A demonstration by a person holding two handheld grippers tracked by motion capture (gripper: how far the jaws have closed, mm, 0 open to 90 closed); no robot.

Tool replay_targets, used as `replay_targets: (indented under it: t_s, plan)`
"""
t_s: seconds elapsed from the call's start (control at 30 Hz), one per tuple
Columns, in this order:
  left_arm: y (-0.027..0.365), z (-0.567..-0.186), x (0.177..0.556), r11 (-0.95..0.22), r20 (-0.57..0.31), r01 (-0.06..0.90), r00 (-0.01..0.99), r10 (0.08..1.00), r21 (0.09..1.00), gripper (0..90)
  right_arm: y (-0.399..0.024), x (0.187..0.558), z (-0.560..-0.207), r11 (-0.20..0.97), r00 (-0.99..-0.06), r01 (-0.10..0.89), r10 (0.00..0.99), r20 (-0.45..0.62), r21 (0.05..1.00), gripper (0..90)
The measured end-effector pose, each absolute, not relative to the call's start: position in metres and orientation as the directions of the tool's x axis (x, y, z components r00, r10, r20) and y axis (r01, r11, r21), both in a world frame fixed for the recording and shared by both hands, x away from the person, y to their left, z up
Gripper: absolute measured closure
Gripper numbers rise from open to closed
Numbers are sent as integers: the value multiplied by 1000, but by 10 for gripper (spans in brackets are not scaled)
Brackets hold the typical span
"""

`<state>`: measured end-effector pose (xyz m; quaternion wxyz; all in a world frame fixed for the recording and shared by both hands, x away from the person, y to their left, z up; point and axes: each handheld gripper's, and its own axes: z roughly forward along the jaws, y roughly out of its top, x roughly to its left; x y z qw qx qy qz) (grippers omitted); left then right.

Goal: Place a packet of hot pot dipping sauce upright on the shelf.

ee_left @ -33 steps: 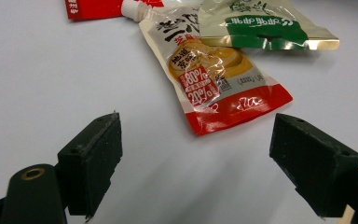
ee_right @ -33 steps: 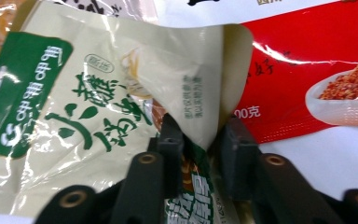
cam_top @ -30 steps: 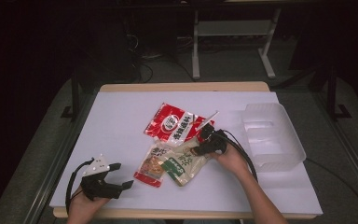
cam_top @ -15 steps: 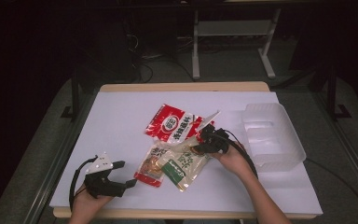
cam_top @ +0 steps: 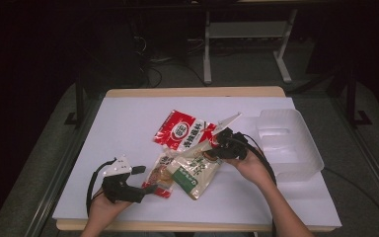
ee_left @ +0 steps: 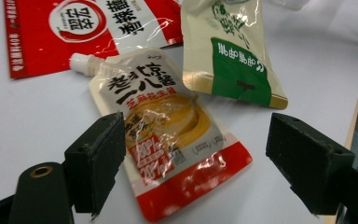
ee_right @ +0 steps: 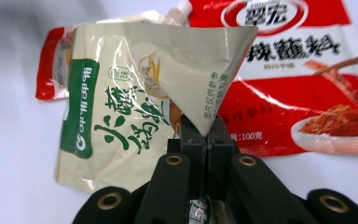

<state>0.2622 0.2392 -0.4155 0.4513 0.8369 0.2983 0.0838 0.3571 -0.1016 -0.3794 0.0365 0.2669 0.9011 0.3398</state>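
My right gripper (cam_top: 219, 147) (ee_right: 208, 140) is shut on a folded top corner of the beige-and-green pouch (cam_top: 197, 172) (ee_right: 121, 116). That end is lifted off the table while the pouch's lower end hangs toward the white tabletop. A red packet (cam_top: 182, 133) (ee_right: 298, 79) lies flat behind it. A spouted pouch with a red bottom (cam_top: 160, 175) (ee_left: 168, 135) lies to the left. My left gripper (cam_top: 145, 179) (ee_left: 203, 163) is open, with its jaws standing either side of that pouch's lower end and not touching it.
A clear plastic container (cam_top: 288, 143) sits at the right side of the white table (cam_top: 128, 123). The front table edge lies just under my left hand. Dark floor and a metal stand lie beyond the far edge.
My right gripper has risen, pulling the beige-and-green pouch's corner up with it. My left gripper has slid right, up to the spouted pouch.
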Motion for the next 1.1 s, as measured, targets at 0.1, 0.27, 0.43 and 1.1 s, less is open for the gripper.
replay_targets:
  t_s: [0.1, 0.27, 0.43, 1.1]
  plan:
    - [235, -417, 265, -418, -133, 426, 811, 570, 803, 201, -102, 356, -374, 623, -856, 448, 505, 108, 641, 888]
    - [232, -418, 268, -412, -145, 429, 813, 564, 804, 208, -105, 354, -364, 606, -854, 440, 510, 101, 663, 888]
    - [228, -419, 271, -410, -149, 431, 813, 563, 804, 215, -107, 353, -355, 584, -853, 433, 512, 102, 687, 889]
    - [212, -420, 276, -384, -169, 424, 821, 546, 820, 228, -123, 349, -328, 531, -839, 404, 539, 71, 745, 890]
